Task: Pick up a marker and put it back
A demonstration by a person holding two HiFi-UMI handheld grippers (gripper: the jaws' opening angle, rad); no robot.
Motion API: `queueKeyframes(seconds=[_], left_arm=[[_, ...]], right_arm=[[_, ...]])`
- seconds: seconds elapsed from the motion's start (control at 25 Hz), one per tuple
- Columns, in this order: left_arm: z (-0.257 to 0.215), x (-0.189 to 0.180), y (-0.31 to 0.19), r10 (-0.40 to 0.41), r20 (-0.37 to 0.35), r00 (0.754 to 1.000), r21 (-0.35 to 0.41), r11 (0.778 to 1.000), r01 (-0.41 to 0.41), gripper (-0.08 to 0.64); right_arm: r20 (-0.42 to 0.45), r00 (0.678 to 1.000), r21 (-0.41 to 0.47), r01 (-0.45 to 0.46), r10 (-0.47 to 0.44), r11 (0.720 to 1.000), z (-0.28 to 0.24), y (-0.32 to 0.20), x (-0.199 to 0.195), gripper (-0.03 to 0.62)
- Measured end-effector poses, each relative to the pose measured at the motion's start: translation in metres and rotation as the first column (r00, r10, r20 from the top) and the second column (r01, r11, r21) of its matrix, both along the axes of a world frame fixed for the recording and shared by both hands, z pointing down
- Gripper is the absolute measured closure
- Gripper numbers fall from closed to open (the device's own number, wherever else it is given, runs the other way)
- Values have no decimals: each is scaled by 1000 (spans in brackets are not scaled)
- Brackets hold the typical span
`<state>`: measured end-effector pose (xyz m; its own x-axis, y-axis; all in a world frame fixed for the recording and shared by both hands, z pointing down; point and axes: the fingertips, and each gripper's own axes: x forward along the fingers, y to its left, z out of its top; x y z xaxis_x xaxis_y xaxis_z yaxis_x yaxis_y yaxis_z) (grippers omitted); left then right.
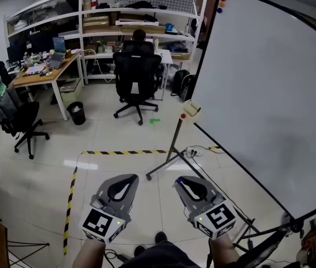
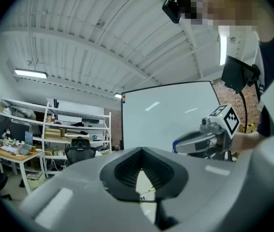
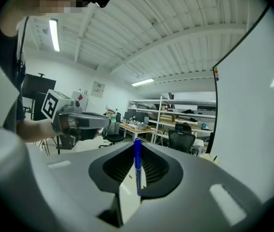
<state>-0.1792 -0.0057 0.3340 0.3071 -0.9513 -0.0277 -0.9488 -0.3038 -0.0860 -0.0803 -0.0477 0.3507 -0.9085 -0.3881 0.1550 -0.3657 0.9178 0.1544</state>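
A blue marker (image 3: 137,166) stands upright between the pads of my right gripper (image 3: 138,146), which is shut on it. In the head view the right gripper (image 1: 183,181) is held low over the floor, pointing toward the whiteboard's stand (image 1: 172,149); the marker does not show there. My left gripper (image 1: 125,178) is beside it at the left, its tips together with nothing between them. In the left gripper view the left gripper (image 2: 142,151) points level into the room. The large whiteboard (image 1: 269,94) fills the right side.
A small box (image 1: 191,110) hangs at the whiteboard's left edge, and magnets (image 1: 222,1) sit at its top corner. Yellow-black tape (image 1: 124,152) crosses the floor ahead. Beyond are a black office chair (image 1: 137,74), a desk (image 1: 41,71), a bin (image 1: 76,113) and shelving.
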Motion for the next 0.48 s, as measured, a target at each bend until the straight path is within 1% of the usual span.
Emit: queueKeyframes(seconds=[0.12,0.2,0.32,0.48], left_arm=[[-12,23,19,29,-2,1000,29,999,-29,557],[-15,46,31,47,13,999,30,998,-47,557],[-17,89,47,78,30,997,30,996,-79,557],[-24,153,68,101,29,994,58,993,-103,557]], right_arm=[[14,1000,38,-14,13,999,-15,21,24,548],[25,999,45,-22,21,999,-20,34,46,548],[34,999,50,-25,24,998,-22,56,83,548],[39,999,39,-24,23,999,-17,84,142,548]])
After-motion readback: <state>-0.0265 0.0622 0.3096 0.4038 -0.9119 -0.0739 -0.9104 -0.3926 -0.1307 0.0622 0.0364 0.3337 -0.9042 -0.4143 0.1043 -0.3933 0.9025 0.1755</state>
